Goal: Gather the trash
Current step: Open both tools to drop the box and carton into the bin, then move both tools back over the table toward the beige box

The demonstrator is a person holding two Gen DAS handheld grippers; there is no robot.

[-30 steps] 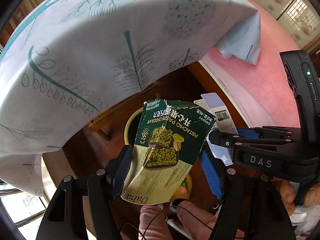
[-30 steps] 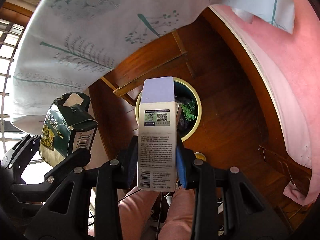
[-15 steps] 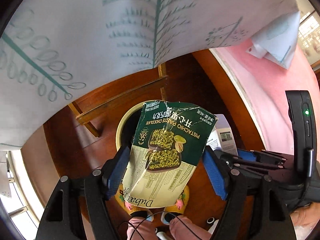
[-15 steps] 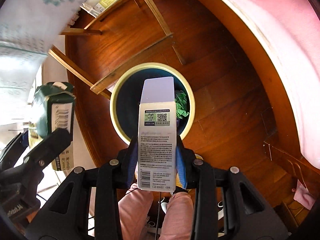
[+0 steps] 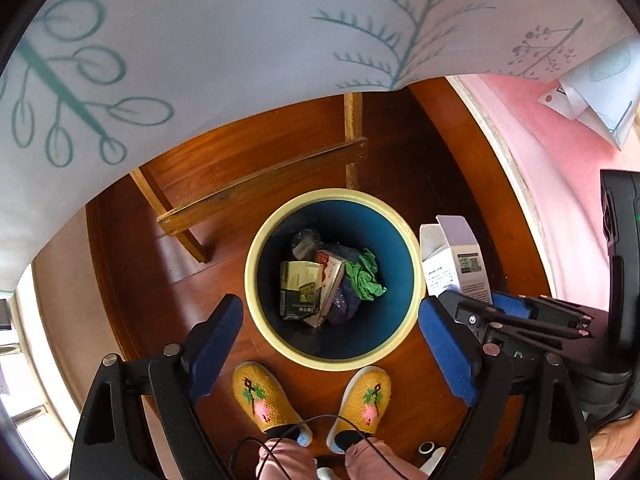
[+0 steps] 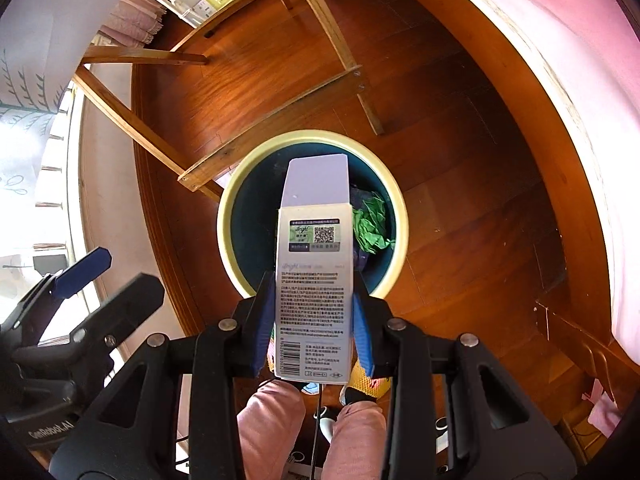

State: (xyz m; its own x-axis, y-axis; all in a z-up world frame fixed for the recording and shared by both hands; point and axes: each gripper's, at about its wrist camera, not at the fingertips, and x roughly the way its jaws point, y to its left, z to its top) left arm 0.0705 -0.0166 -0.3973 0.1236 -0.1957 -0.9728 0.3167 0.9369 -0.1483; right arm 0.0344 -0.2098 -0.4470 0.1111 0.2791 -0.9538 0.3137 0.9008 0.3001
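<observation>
My left gripper (image 5: 330, 344) is wide open now, with nothing between its blue pads (image 5: 214, 342). A moment ago it was squeezing the green chocolate packet (image 5: 300, 294). Now that packet lies down in the trash bin (image 5: 276, 344), right under my left gripper, next to a crumpled green paper (image 5: 364, 276) and a dark bag (image 5: 344, 300). Before, I could read "PISTACHIO PASTE CHOCOLATE" and "Dubai" on it. Now it is too small to read.

My right gripper (image 6: 314, 330) is still pinching the tall white box (image 6: 314, 280) by its two long sides. The box stands up straight between the pads, with its purple flap (image 6: 314, 182) open at the top. It hangs over the bin's pale yellow rim (image 6: 226, 220), not in the bin yet. The box has a square code label and a bar code near the bottom. The small writing on it is too tiny for me to read. On my other gripper's body I can read "GenRobot.AI".

My yellow slippers (image 5: 264, 396) stand on the brown wood floor (image 5: 448, 184), just beside the bin. A white cloth with green leaves (image 5: 240, 40) hangs above.
</observation>
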